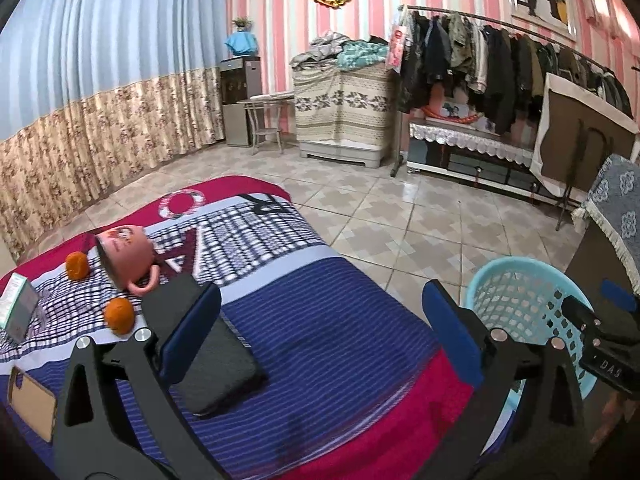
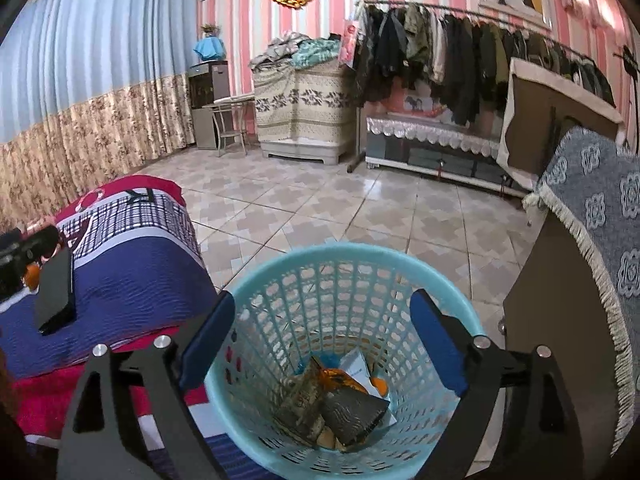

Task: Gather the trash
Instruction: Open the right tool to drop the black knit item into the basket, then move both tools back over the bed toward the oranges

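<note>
- Blue-padded fingers of the left claw stand wide apart above the bed, nothing between them but the striped blue bedspread.
- Just beside its left finger lies a flat black case on the bedspread.
- Farther up the bed: a pink cup tipped on its side, handle toward the camera; one orange near its rim, a second orange below the handle.
- At the left edge of the bed, a small white-and-green box stands tilted; a flat tan card-like item lies near the bottom left corner; what it is I cannot tell.
- Right claw hangs over the mouth of the light-blue trash basket, jaws spread wide, gripping nothing.
- Basket stands on the tiled floor, just beside the bed's red edge on one side and a brown cabinet with a fringed blue-grey cover on the other.
- Trash sits at the basket's bottom: a dark crumpled wrapper, a brownish wrapper, an orange scrap, white paper. They overlap; exact contents unclear.
- From the left wrist view, the right claw's body shows at the far right, above the basket rim.
- Background: clothes rack along the pink striped wall, curtain at left.
</note>
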Demonstrator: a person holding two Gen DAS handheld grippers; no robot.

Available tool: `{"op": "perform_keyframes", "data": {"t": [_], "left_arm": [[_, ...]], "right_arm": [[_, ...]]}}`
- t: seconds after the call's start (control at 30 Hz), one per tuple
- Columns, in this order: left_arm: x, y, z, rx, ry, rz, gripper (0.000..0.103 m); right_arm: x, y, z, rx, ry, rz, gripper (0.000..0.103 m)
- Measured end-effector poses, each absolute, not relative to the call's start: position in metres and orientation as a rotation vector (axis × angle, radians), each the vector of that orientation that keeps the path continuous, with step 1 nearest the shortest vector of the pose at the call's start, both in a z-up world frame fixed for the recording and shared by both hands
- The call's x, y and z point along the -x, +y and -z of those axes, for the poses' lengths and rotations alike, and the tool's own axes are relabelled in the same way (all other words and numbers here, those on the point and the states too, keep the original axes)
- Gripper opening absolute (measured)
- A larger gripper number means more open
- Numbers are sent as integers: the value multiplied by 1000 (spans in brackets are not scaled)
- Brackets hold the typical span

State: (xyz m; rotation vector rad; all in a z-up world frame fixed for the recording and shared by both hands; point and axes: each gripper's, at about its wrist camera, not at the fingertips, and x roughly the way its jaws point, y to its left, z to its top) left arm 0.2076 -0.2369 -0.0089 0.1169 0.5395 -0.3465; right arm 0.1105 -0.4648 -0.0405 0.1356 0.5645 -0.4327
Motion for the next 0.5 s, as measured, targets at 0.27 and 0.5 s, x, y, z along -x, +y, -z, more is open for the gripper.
{"op": "perform_keyframes", "data": {"t": [0.27,0.5], "left_arm": [[-202,-182,-6,-120,504,272,97],[-201,-102,-3,-121,519,139,97]], "right_arm": [[-123,-433,38,-68,584,370,89],[-131,-395,33,-32,574,298,96]]}}
